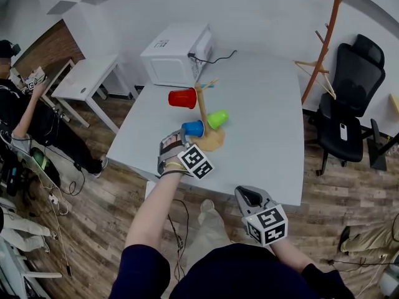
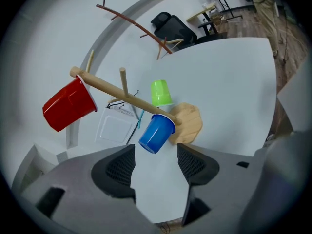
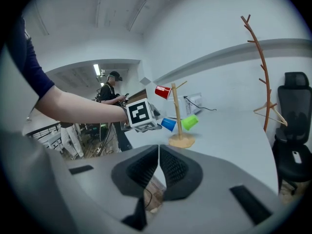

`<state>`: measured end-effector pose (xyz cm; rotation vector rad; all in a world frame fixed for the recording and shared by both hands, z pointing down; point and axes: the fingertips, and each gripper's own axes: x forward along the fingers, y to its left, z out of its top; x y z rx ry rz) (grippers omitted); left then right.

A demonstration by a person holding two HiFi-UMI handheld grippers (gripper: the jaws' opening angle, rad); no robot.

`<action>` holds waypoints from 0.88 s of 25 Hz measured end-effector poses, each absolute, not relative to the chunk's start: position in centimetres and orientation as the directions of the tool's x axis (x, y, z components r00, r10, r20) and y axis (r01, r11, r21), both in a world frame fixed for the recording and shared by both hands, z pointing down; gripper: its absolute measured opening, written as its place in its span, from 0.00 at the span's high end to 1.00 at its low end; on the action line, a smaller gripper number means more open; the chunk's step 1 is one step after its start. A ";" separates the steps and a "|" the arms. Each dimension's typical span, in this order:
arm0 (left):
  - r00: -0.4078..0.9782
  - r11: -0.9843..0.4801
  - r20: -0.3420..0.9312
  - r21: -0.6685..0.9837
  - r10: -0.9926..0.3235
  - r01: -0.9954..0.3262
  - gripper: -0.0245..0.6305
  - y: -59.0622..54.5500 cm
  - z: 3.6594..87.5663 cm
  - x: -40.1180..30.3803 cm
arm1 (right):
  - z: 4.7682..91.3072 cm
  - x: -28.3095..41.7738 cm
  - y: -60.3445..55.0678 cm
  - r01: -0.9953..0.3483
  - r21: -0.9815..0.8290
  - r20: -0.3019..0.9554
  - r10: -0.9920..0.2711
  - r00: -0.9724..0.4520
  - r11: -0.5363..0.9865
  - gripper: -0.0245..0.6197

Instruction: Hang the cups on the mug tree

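Blue cup (image 2: 157, 133) hangs on the tree (image 2: 107, 87), bottom toward seven o'clock, just beyond the wide-open left gripper (image 2: 156, 155) (right gripper (image 3: 159, 152) closed).

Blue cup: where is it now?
In the head view the blue cup hangs on a low peg of the mug tree, left of the trunk, opposite the green cup, just beyond the open left tool.

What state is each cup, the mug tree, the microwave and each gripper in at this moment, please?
mug tree: upright on the table.
red cup: hanging on it, high up.
blue cup: hanging on it, low down.
green cup: hanging on it, low down.
microwave: door shut.
left gripper: open, empty.
right gripper: shut, empty.
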<state>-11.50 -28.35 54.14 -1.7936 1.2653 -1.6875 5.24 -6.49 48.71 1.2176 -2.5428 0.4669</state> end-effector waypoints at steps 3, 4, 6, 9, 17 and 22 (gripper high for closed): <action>-0.103 -0.510 0.589 -0.764 -0.802 -0.395 0.60 -26.8 53.5 -11.1 | 48.5 5.2 -5.4 -0.782 -0.159 0.382 -0.693 -0.612 0.603 0.91; -0.099 -0.502 0.583 -0.763 -0.806 -0.407 0.64 -26.4 53.2 -11.1 | 48.4 5.2 -5.1 -0.779 -0.157 0.380 -0.691 -0.615 0.607 0.91; -0.091 -0.483 0.566 -0.766 -0.819 -0.424 0.73 -25.6 52.6 -10.8 | 48.2 5.3 -4.6 -0.776 -0.153 0.378 -0.689 -0.618 0.612 0.91; -0.071 -0.448 0.529 -0.776 -0.846 -0.444 0.84 -24.3 51.7 -10.1 | 48.3 5.6 -3.8 -0.773 -0.149 0.375 -0.688 -0.621 0.616 0.91; 0.024 -0.430 0.510 -0.698 -0.860 -0.572 0.93 -19.0 50.6 -8.1 | 48.2 6.2 -1.7 -0.761 -0.139 0.372 -0.679 -0.633 0.634 0.91; 0.098 -0.407 0.485 -0.587 -0.869 -0.700 0.93 -14.9 50.2 -6.9 | 48.0 6.7 -0.8 -0.758 -0.148 0.366 -0.677 -0.639 0.635 0.91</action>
